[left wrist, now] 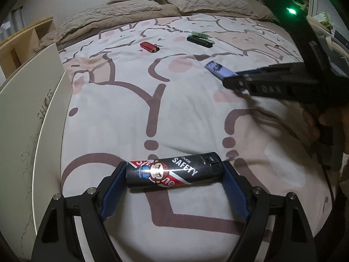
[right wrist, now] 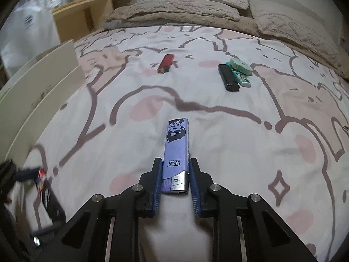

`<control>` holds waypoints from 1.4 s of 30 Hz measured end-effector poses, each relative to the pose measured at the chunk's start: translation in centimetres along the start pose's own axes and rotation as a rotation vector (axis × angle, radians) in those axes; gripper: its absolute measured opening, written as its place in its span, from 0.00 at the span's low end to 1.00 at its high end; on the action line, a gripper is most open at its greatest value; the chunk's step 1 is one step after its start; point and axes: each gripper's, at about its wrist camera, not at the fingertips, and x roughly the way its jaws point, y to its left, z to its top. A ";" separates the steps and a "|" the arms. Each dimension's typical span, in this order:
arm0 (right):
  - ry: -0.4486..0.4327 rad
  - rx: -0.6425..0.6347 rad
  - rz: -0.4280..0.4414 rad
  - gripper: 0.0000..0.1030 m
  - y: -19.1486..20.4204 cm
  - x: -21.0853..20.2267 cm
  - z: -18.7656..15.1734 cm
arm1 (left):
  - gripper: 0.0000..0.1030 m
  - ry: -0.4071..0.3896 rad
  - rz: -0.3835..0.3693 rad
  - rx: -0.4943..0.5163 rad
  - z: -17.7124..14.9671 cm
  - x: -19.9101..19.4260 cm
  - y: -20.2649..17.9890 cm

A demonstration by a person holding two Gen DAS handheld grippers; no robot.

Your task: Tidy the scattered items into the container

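Note:
My left gripper is shut on a black printed lighter, which lies crosswise with one blue pad on each end, close over the patterned bedsheet. My right gripper is shut on the lower end of a purple lighter that points away from me on the sheet. From the left wrist view the right gripper shows at the right, with the purple lighter sticking out of it. A white open box stands at the bed's left edge.
Farther up the bed lie a red lighter, a plain black lighter, a green patterned lighter and a mint round item. Beige pillows lie at the head. A wooden shelf stands beyond the box.

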 end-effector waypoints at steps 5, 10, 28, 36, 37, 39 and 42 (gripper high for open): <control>0.015 -0.101 0.002 0.24 1.3 -1.3 -1.7 | 0.82 -0.029 0.009 -0.022 -0.4 -0.2 0.0; 0.022 -0.166 0.016 0.24 1.8 -2.8 -3.7 | 0.82 -0.048 0.019 -0.045 -0.7 -0.3 0.0; -0.012 -0.159 0.006 0.25 2.2 -5.3 -7.0 | 0.82 -0.068 0.026 -0.091 -0.7 -0.2 0.0; -0.006 -0.136 -0.101 0.63 1.3 -5.9 -7.3 | 0.82 -0.075 0.021 -0.106 -0.6 0.0 0.3; -0.004 -0.129 -0.101 0.64 1.1 -5.9 -7.3 | 0.82 -0.076 0.021 -0.108 -0.5 0.1 0.3; 0.000 -0.129 -0.119 0.67 1.1 -6.0 -7.3 | 0.82 -0.076 0.020 -0.114 -0.5 0.2 0.4; 0.011 -0.124 -0.157 0.73 0.8 -6.1 -7.3 | 0.82 -0.077 0.016 -0.121 -0.5 0.2 0.6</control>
